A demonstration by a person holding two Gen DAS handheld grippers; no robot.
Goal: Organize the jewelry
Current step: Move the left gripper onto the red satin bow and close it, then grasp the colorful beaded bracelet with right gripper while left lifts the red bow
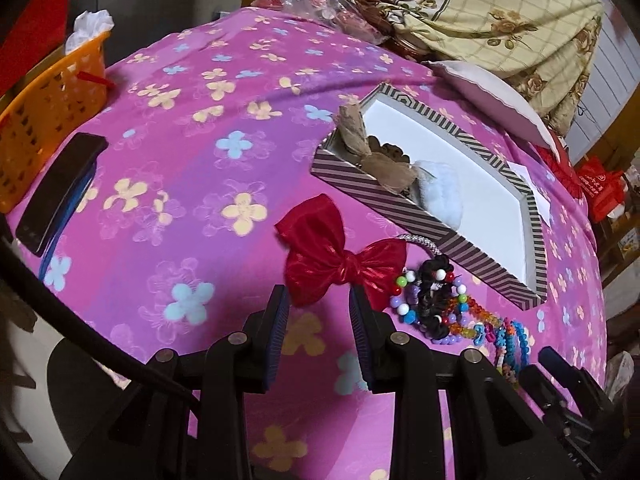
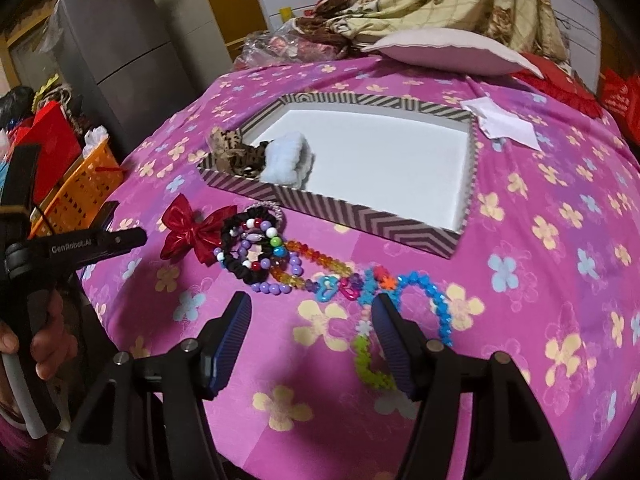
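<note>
Beside the striped box (image 2: pixel 360 216), on the pink flowered bedspread (image 2: pixel 540 280), a red bow (image 1: pixel 340 252), a black beaded scrunchie (image 2: pixel 244 248) and coloured bead bracelets (image 2: pixel 424 292) are laid in a tangle near its front wall. Inside the box, at its left end, a leopard-print scrunchie (image 2: pixel 230 152) and a white fluffy one (image 2: pixel 288 156) are seen. The left tool (image 1: pixel 320 304) is held released just before the bow, nothing between its jaws. The right tool (image 2: pixel 312 320) is likewise released, over the bracelets.
</note>
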